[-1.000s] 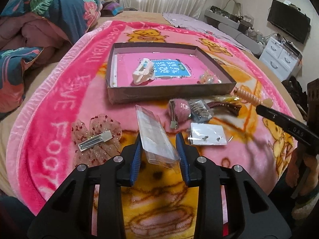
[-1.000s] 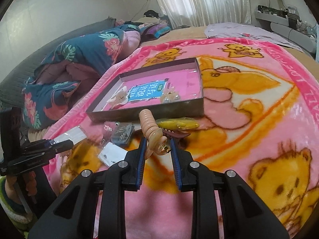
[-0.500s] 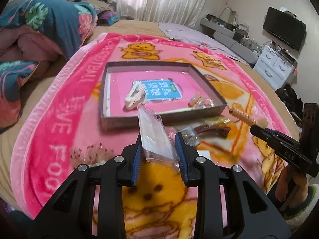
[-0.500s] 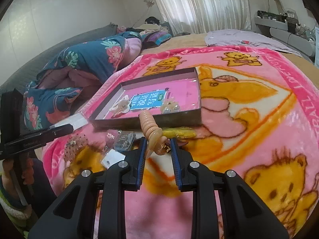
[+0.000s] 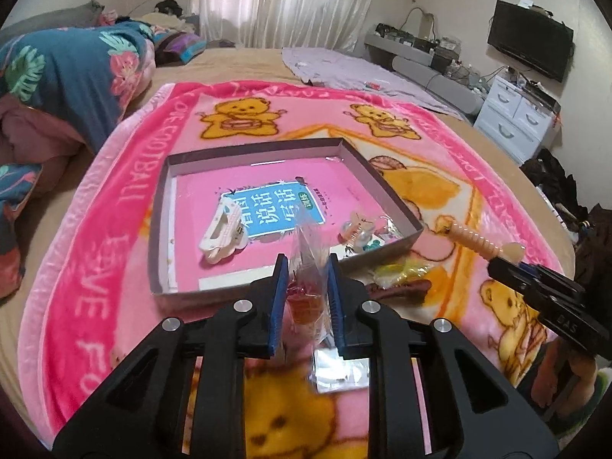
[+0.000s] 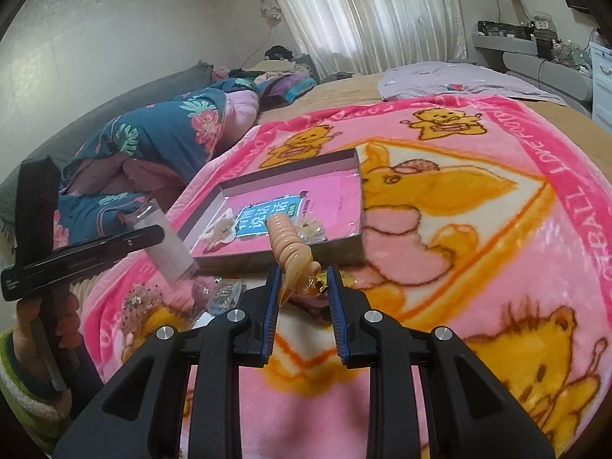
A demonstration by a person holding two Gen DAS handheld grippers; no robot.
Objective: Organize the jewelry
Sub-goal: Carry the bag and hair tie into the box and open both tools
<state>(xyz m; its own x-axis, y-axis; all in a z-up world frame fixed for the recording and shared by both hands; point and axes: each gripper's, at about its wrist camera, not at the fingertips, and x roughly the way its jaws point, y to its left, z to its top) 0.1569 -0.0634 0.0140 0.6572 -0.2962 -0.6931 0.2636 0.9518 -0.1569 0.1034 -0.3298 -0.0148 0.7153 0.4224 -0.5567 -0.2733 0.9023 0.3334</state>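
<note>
Both loads carried toward the shallow box (image 5: 382, 199): left gripper (image 5: 305, 298) clamped on a clear packet (image 5: 306, 244), right gripper (image 6: 302, 294) pinching a ribbed peach hair clip (image 6: 285, 237); next, release inside

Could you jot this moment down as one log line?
left gripper: shut on clear packet | right gripper: shut on peach clip | box: ahead

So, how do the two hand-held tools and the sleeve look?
Each tool, left and right, has glossy black angular arms with round silver screws and blue ribbed pads. White letters "DAS" mark the right tool's side. The sleeve has green and white stripes.
</note>
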